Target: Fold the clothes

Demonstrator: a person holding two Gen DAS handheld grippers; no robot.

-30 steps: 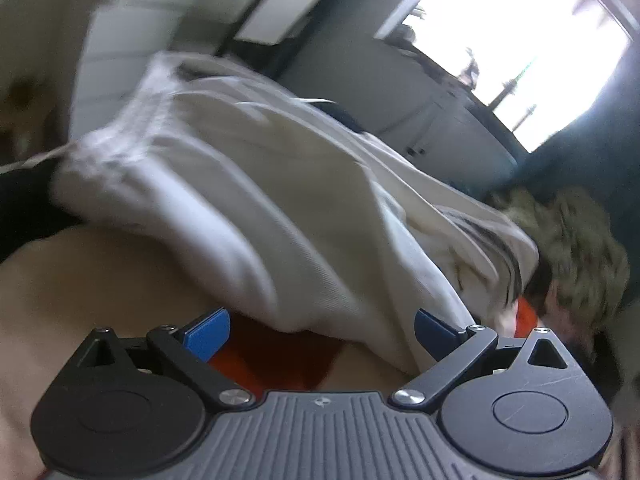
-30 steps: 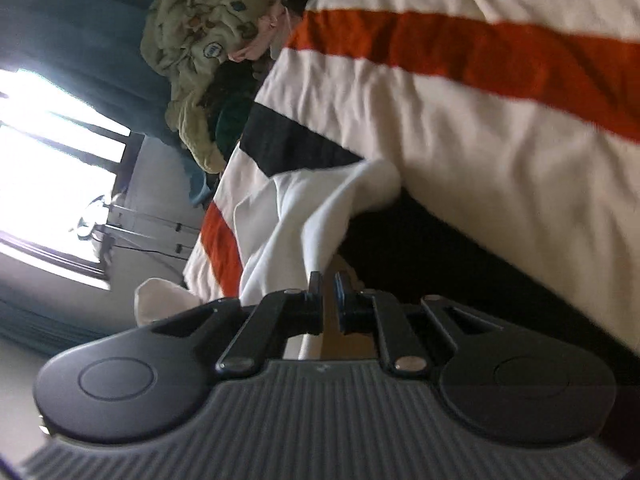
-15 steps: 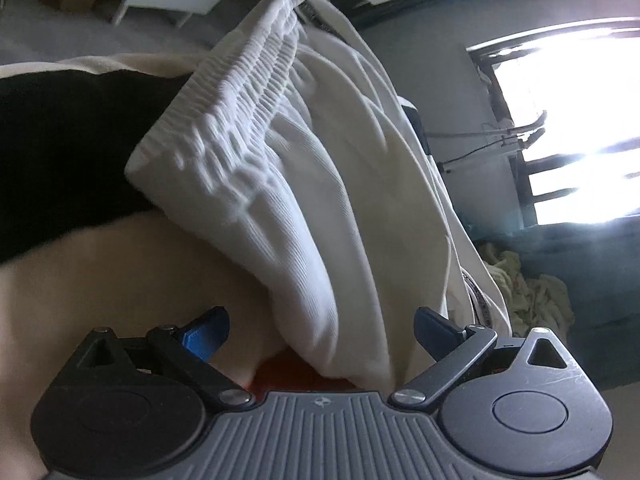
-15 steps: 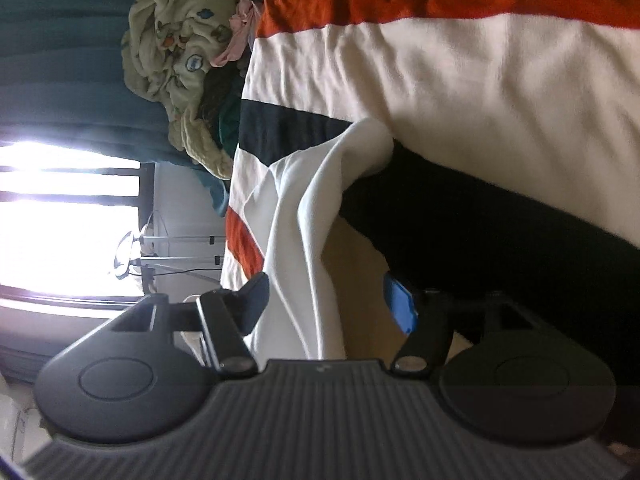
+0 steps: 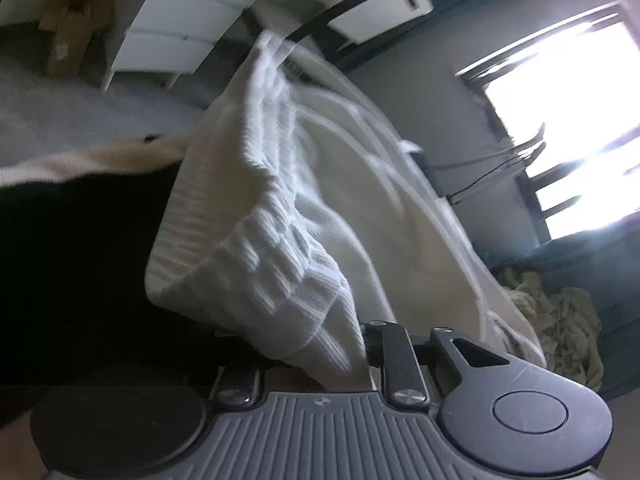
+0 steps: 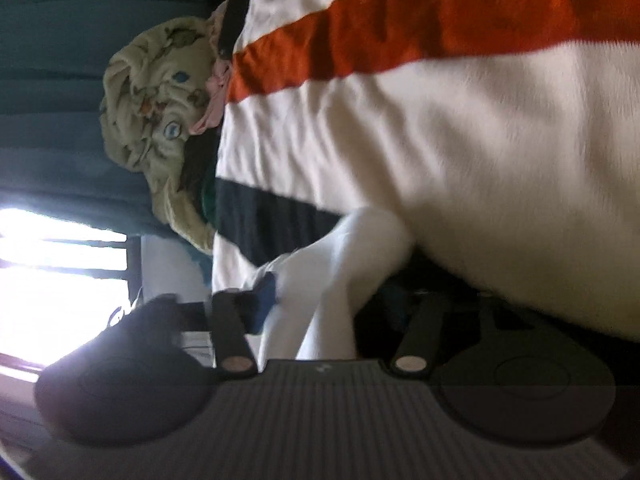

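Note:
A white garment with a ribbed elastic waistband [image 5: 256,264] lies bunched on a striped bedspread [image 6: 480,140]. My left gripper [image 5: 308,352] is closing on the waistband's lower edge. The cloth fills the gap between its jaws and hides the left finger. In the right wrist view another fold of the white garment [image 6: 344,256] runs between the jaws of my right gripper [image 6: 332,304], which are closing on it. The blue pad [image 6: 268,296] touches the cloth. The other finger sits in shadow against the fold.
The bedspread has cream, orange and black bands. A heap of patterned greenish bedding and clothes [image 6: 152,100] lies at its far end, also seen as a pile [image 5: 560,320]. A bright window [image 5: 568,128], white drawers [image 5: 192,28] and a cardboard box [image 5: 68,28] stand beyond.
My left jaws stood wide open around the garment and have now come together on the waistband. My right jaws opened, moved in over the white fold, and narrowed onto it. Both views rolled.

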